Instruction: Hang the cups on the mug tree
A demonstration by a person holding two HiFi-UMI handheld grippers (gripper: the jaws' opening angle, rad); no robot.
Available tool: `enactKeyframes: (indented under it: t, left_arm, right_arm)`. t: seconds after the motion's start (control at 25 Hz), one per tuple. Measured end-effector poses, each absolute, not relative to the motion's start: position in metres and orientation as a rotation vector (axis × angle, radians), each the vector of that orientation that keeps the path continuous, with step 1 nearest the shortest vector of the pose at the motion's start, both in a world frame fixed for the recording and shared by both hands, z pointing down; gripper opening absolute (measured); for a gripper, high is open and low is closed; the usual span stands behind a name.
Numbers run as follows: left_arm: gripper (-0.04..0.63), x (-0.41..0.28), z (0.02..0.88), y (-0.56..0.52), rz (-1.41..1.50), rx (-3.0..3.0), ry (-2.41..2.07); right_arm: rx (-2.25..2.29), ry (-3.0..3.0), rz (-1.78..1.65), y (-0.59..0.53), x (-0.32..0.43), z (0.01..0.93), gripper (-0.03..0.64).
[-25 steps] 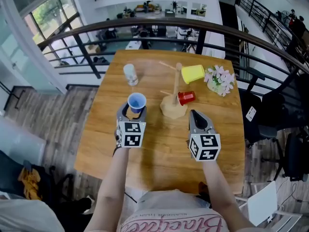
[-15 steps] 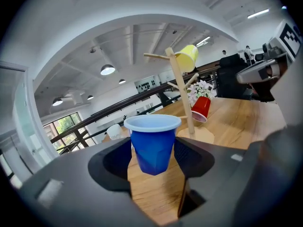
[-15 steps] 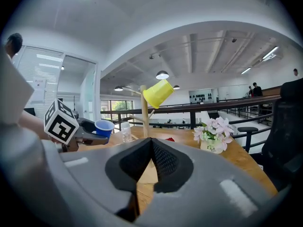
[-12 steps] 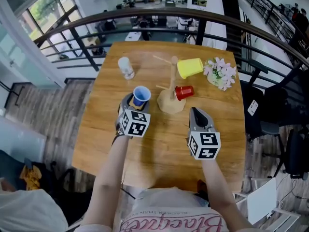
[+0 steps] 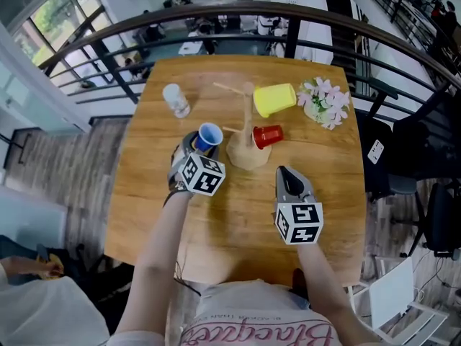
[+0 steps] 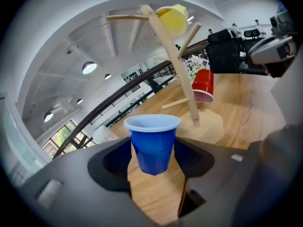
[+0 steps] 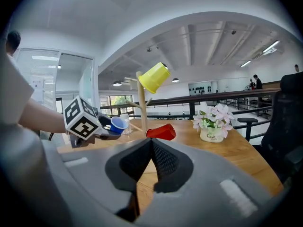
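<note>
The smooth, tapered blue cup (image 5: pixel 209 135) sits mouth up, clamped in the left gripper (image 5: pixel 196 144), at nine o'clock of the pale wooden mug tree (image 5: pixel 247 139). A yellow cup (image 5: pixel 274 99) and a red cup (image 5: pixel 268 135) hang on its pegs. The right gripper (image 5: pixel 284 171) is closed on nothing over the grained wooden table (image 5: pixel 238 229), beside a curved dark railing (image 5: pixel 216 16).

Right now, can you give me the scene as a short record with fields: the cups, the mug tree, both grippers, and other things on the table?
Surface: wooden table
Mug tree: upright, some pegs free
Yellow cup: hung on an upper peg
Red cup: hung on a lower peg
Blue cup: off the table, held beside the tree
Clear cup: on the table, left of the tree
Left gripper: fingers closed on the blue cup
Right gripper: fingers together, empty
Other: flower pot, right of the tree
</note>
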State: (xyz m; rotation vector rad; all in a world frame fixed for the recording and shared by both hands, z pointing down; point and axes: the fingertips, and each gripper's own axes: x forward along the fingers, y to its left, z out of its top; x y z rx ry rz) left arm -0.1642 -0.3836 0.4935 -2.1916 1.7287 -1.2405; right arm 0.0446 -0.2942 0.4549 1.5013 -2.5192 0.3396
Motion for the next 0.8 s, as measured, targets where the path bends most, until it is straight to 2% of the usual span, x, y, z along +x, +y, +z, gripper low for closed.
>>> enactKeyframes:
  t: [0.24,0.8]
  left_arm:
    - [0.296,-0.159,0.495,-0.400,-1.402,-2.052,1.576]
    - [0.290,-0.127,0.501,-0.409,-1.670,-1.551,0.920]
  right_arm:
    - [1.512,-2.491,0.384,-0.292,0.046,0.467,0.002]
    - [1.536,-2.482,0.429,-0.286,0.048,0.468,0.002]
